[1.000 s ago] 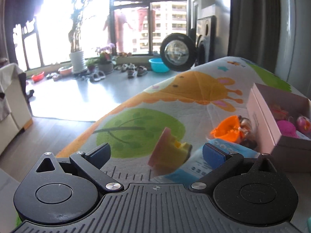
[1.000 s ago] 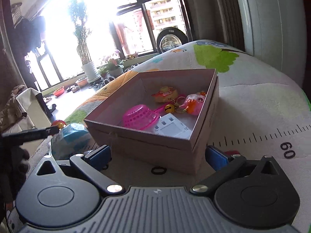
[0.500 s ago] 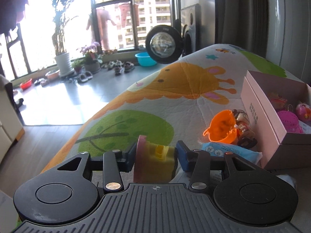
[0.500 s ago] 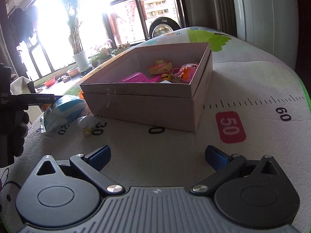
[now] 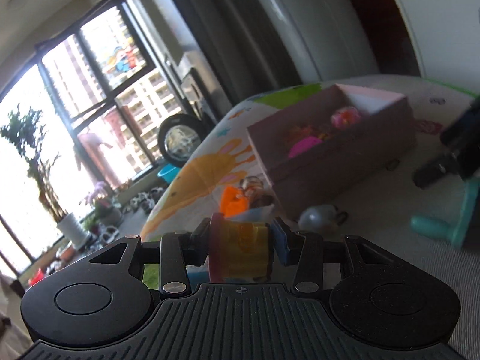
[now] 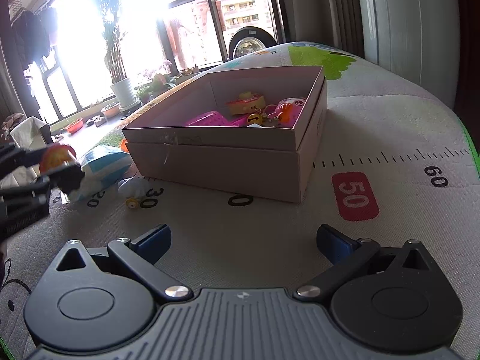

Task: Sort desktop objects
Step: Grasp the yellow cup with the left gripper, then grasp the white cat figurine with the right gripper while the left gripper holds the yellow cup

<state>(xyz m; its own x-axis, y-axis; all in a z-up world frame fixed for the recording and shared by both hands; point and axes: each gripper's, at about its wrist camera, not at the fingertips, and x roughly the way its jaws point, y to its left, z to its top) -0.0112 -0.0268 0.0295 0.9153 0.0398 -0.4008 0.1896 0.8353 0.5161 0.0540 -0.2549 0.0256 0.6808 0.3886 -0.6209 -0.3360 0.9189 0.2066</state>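
My left gripper (image 5: 241,240) is clamped on a yellow plastic toy with a pink disc side (image 5: 237,250), held above the printed mat, near the open pink cardboard box (image 6: 228,153). My right gripper (image 6: 243,241) stands apart, empty, over the mat in front of that box.

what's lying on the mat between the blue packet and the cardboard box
A small white toy lies on the mat between the blue packet and the box, seen best in the right wrist view.
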